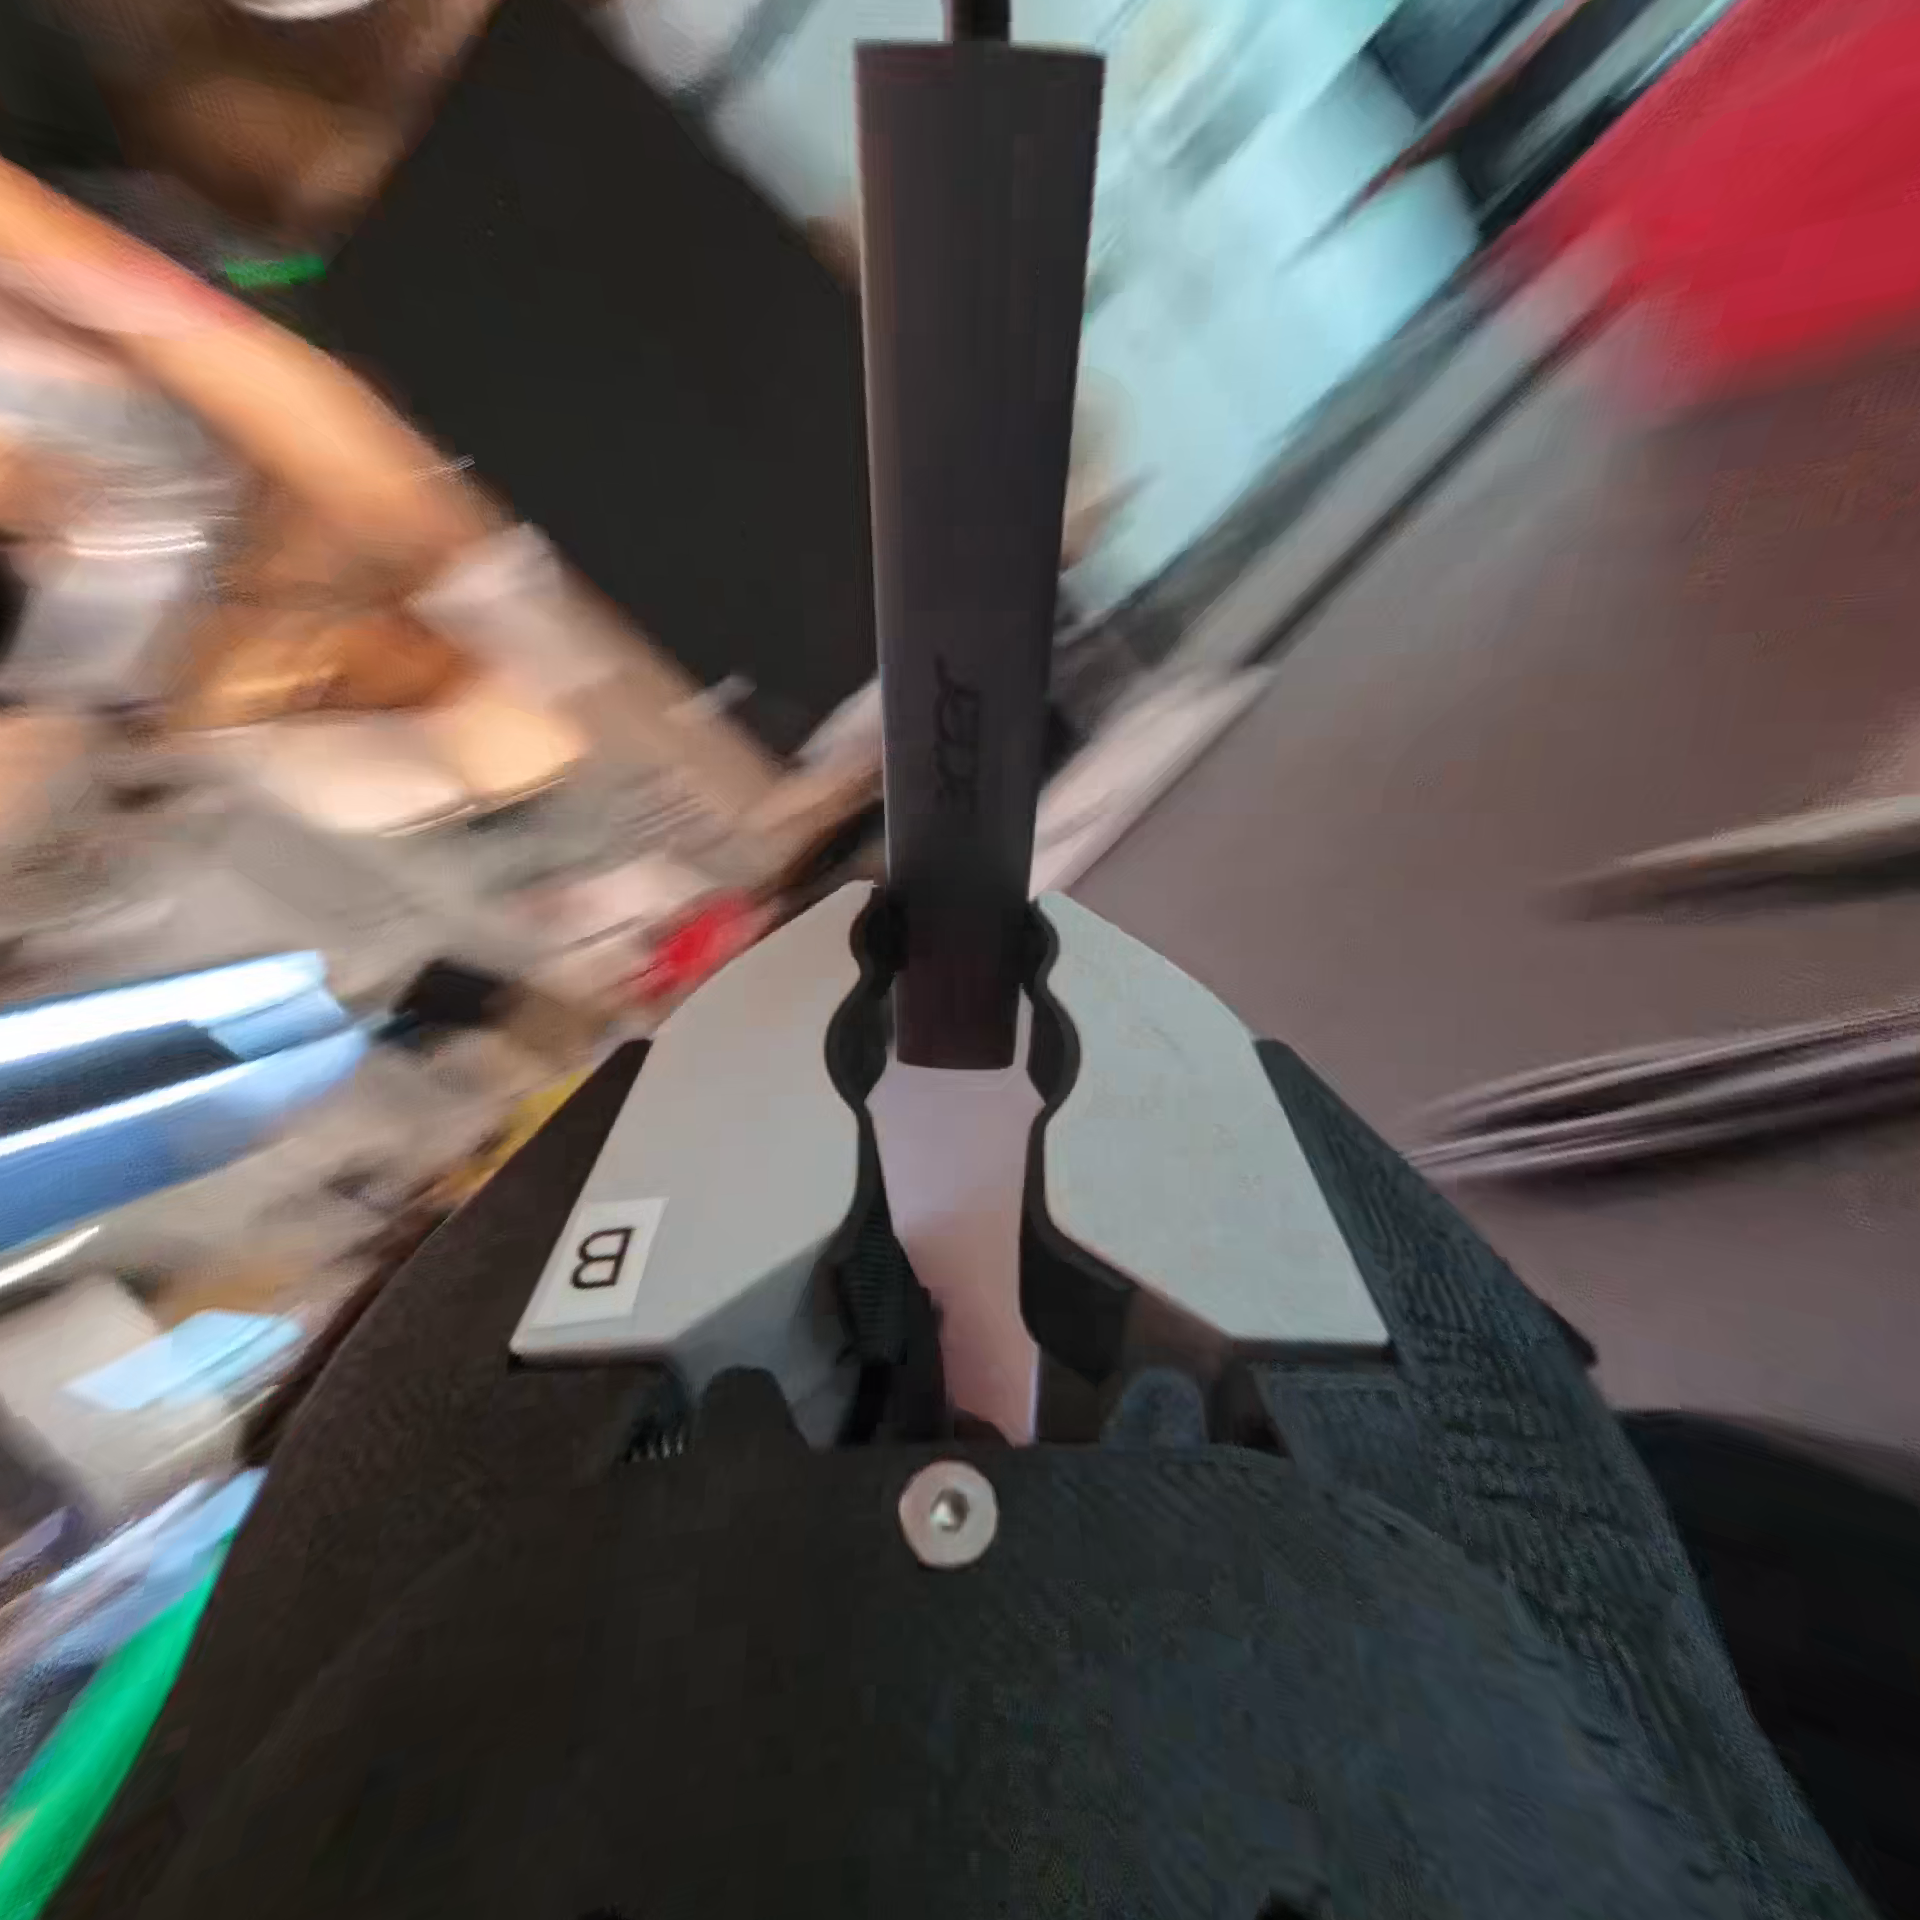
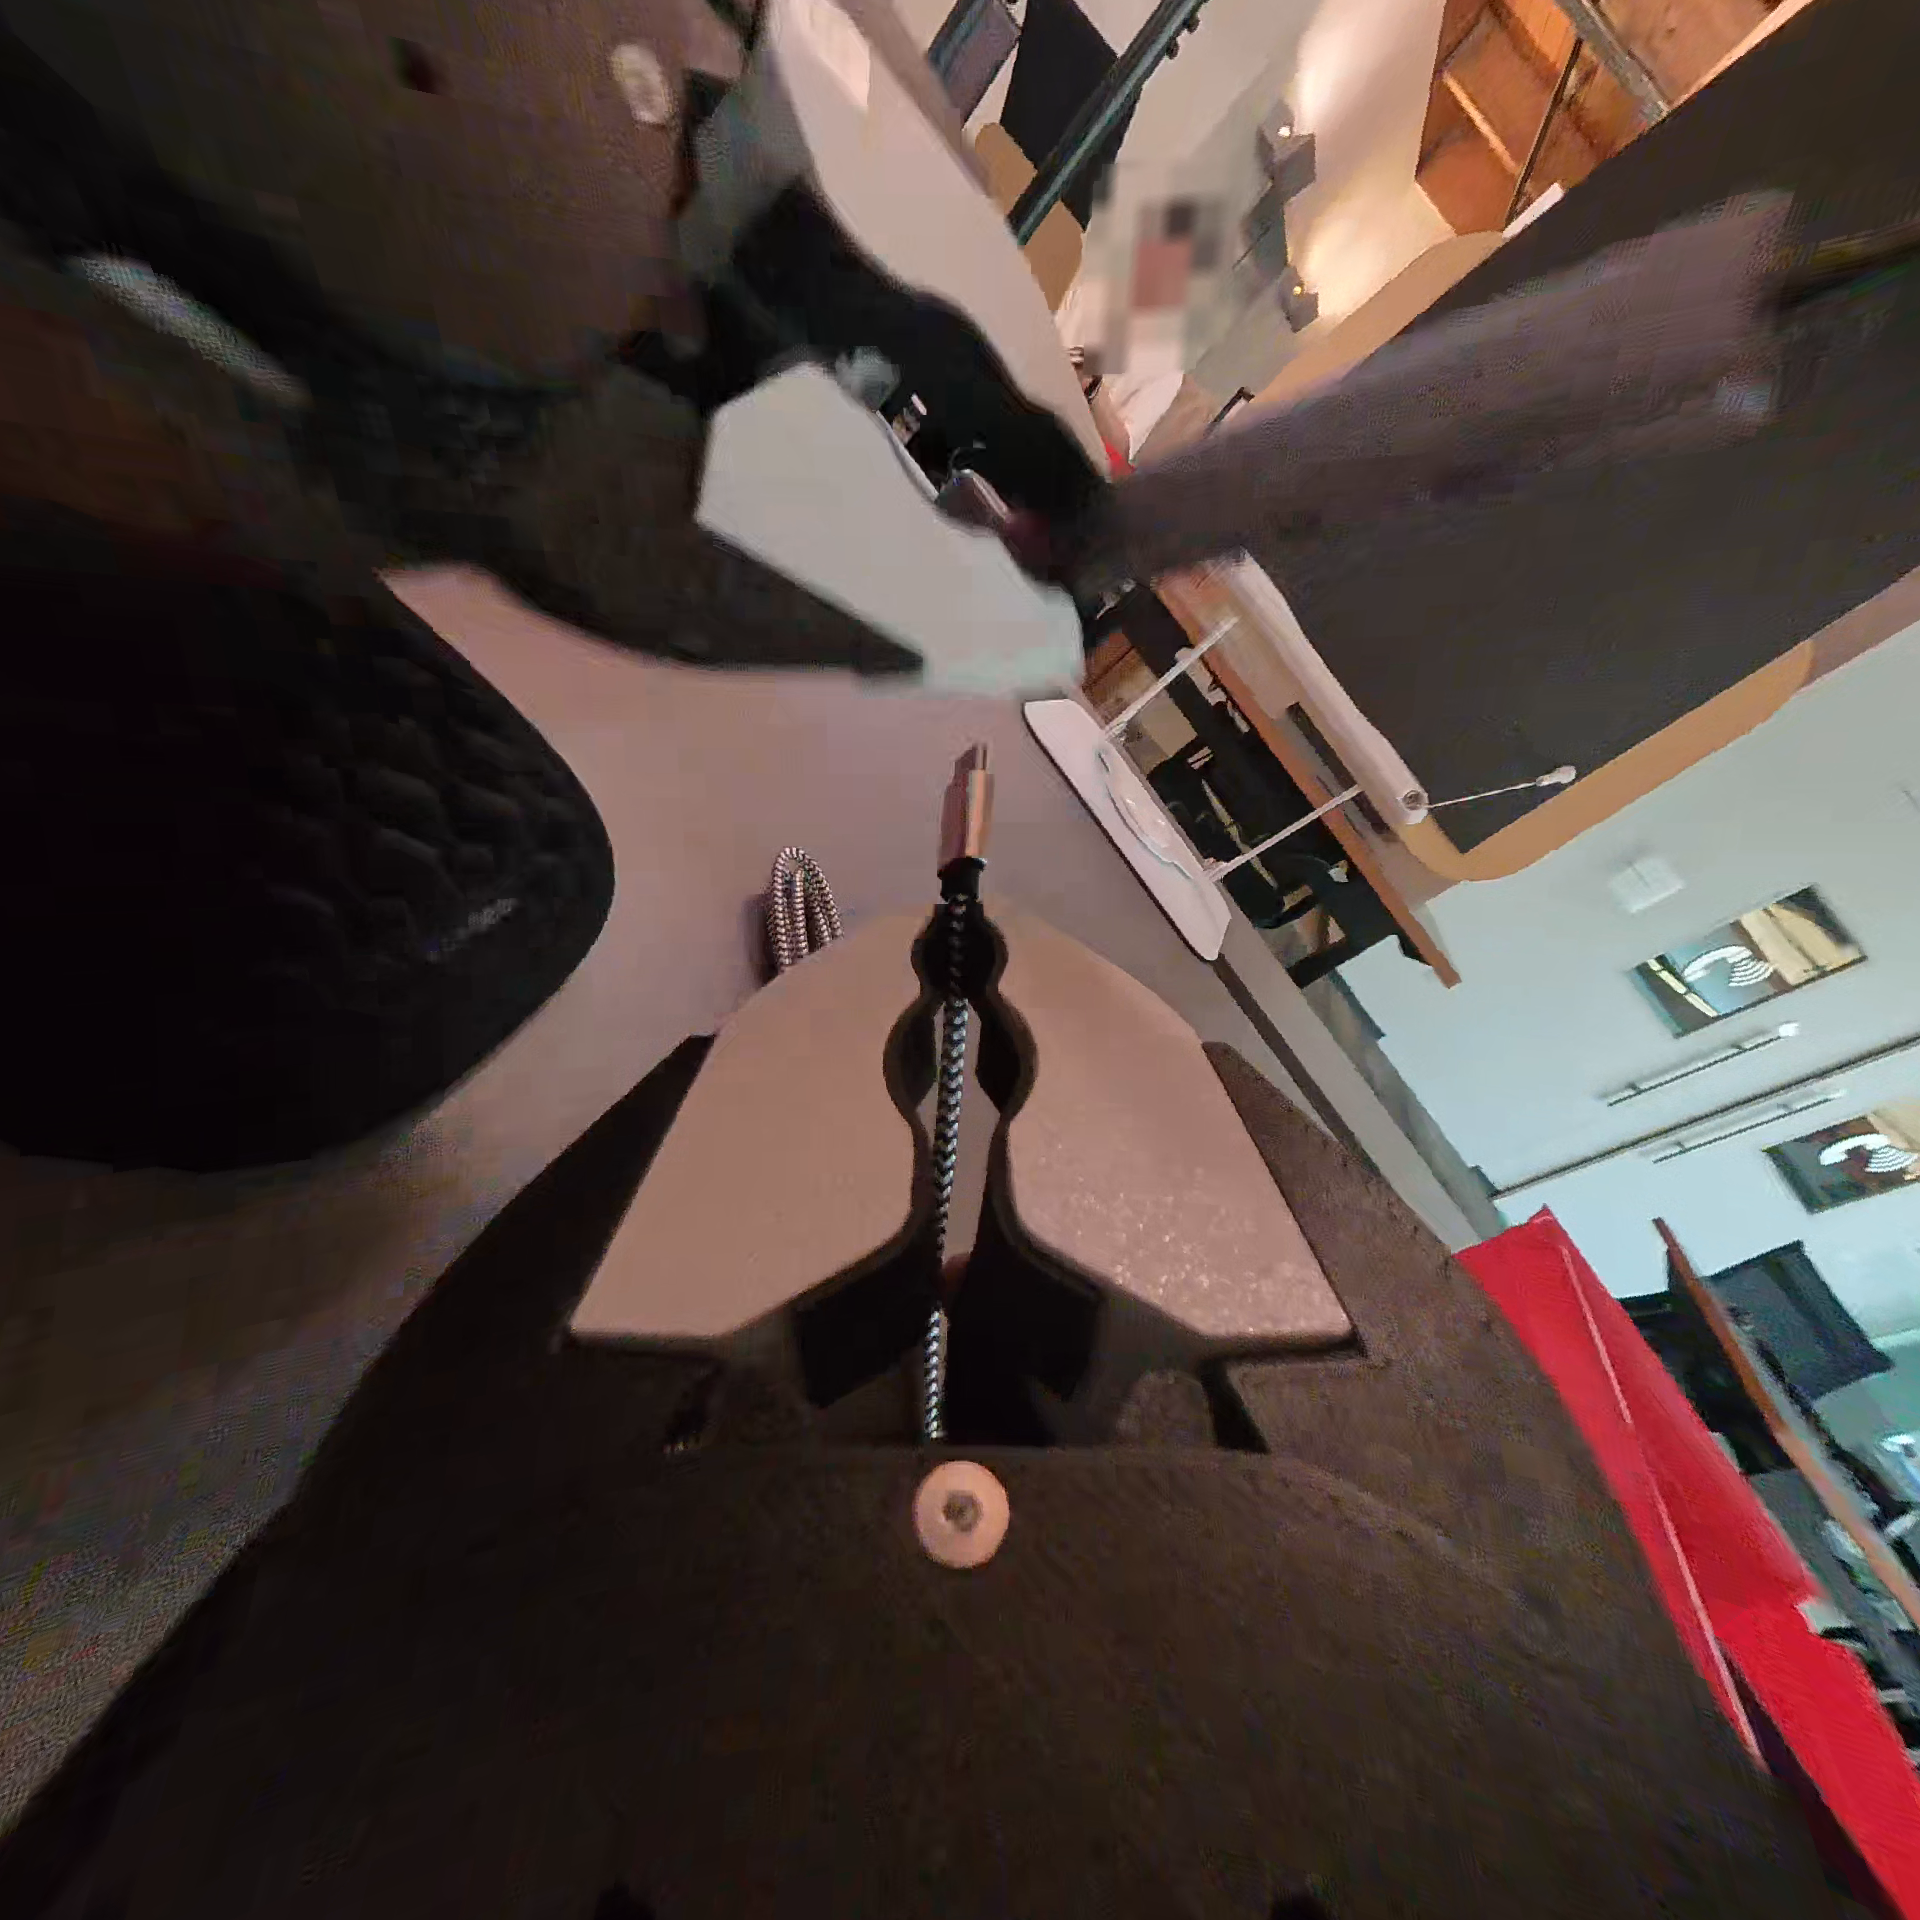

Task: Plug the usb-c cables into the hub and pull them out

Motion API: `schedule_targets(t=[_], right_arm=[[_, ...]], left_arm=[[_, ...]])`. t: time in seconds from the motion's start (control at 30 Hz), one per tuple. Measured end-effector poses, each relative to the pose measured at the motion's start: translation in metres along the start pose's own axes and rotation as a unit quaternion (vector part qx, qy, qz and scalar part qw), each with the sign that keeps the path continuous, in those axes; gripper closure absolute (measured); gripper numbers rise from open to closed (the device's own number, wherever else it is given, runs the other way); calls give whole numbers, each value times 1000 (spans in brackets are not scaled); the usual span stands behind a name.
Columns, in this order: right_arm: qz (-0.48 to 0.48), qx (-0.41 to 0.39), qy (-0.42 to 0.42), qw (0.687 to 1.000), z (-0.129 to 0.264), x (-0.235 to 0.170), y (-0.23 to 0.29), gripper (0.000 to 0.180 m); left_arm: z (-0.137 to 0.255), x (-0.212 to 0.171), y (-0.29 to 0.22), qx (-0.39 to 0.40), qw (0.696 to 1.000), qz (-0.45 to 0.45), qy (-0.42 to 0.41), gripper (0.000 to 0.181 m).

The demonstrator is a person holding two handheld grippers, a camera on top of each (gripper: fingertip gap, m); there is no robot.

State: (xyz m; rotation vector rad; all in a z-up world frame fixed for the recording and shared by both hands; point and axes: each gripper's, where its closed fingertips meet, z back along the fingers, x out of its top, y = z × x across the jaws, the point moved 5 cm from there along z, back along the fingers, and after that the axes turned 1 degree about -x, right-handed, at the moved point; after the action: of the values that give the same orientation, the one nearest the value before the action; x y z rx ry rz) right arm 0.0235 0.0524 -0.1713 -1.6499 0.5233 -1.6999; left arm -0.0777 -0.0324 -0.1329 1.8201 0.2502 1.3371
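In the left wrist view my left gripper (image 1: 958,935) is shut on the near end of a long dark grey hub (image 1: 977,468). The hub sticks straight forward, with a black lead leaving its far end. The background there is motion-blurred. In the right wrist view my right gripper (image 2: 961,925) is shut on a black-and-white braided usb-c cable (image 2: 951,1091). Its silver plug (image 2: 966,805) juts past the fingertips. The left gripper (image 2: 1049,582) and the blurred hub (image 2: 1455,395) show farther off, above and to the right of the plug, apart from it.
A loop of braided cable (image 2: 800,914) lies on the grey table (image 2: 727,748) left of my right fingers. A black textured object (image 2: 260,883) sits at the left. A white flat object (image 2: 1132,821) lies near the table edge. A red surface (image 2: 1714,1558) is at the lower right.
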Motion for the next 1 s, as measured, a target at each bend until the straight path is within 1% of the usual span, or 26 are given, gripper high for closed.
schedule_targets(t=[0.03, 0.07, 0.1, 0.17, 0.2, 0.27, 0.33, 0.4, 0.47, 0.5, 0.57, 0.6, 0.63, 0.67, 0.7, 0.73, 0.8, 0.83, 0.9, 0.97, 1.0], right_arm=[[21, -1, 1, 1000, 7, -6, 4, 178], [23, 5, 4, 1000, 12, -12, 6, 177], [6, 16, 1, 1000, 15, -13, 5, 177], [-29, 24, -7, 999, 11, -11, -5, 177], [-50, 22, -24, 998, 11, -9, -14, 177], [-96, 22, -59, 993, 17, -4, -36, 178], [-135, 17, -105, 985, 29, 0, -65, 178], [-186, 2, -145, 972, 44, 3, -102, 178], [-241, -2, -162, 957, 54, 3, -136, 178], [-268, 9, -159, 950, 56, 2, -148, 178], [-302, 69, -119, 944, 49, -5, -150, 178], [-302, 104, -84, 944, 41, -11, -142, 178], [-290, 129, -44, 947, 31, -20, -131, 178], [-272, 149, -10, 951, 21, -28, -118, 178], [-253, 185, 23, 949, 13, -36, -102, 178], [-240, 230, 62, 941, 6, -44, -84, 177], [-212, 277, 125, 929, -3, -58, -61, 174], [-187, 288, 146, 928, -3, -62, -55, 165], [-147, 282, 159, 935, 0, -61, -53, 156], [-123, 311, 173, 927, 13, -58, -53, 141], [-113, 325, 191, 919, 20, -58, -53, 131]], left_arm=[[-4, -26, 23, 13, 998, 29, 50, 156], [-2, -26, 23, -88, 979, 185, 7, 157], [4, -9, 17, -154, 947, 278, -48, 157], [8, 16, -9, -155, 966, 196, -68, 157], [11, 28, -22, -174, 965, 176, -89, 157], [12, 36, -37, -214, 953, 193, -92, 157], [8, 26, -38, -232, 944, 223, -75, 157], [9, 16, -34, -257, 926, 268, -63, 157], [8, 9, -26, -247, 918, 305, -61, 157], [7, 8, -22, -238, 914, 321, -64, 157], [7, 10, -18, -235, 910, 335, -72, 158], [7, 10, -19, -236, 910, 333, -74, 178], [8, 11, -20, -235, 911, 329, -77, 176], [9, 11, -23, -238, 914, 318, -77, 177], [10, 13, -24, -243, 918, 304, -81, 179], [11, 14, -25, -241, 920, 298, -85, 180], [11, 14, -28, -245, 923, 287, -81, 180], [11, 14, -28, -246, 924, 283, -78, 180], [11, 13, -27, -239, 925, 284, -80, 178], [12, 13, -25, -235, 923, 292, -86, 176], [12, 13, -24, -235, 921, 298, -88, 176]])
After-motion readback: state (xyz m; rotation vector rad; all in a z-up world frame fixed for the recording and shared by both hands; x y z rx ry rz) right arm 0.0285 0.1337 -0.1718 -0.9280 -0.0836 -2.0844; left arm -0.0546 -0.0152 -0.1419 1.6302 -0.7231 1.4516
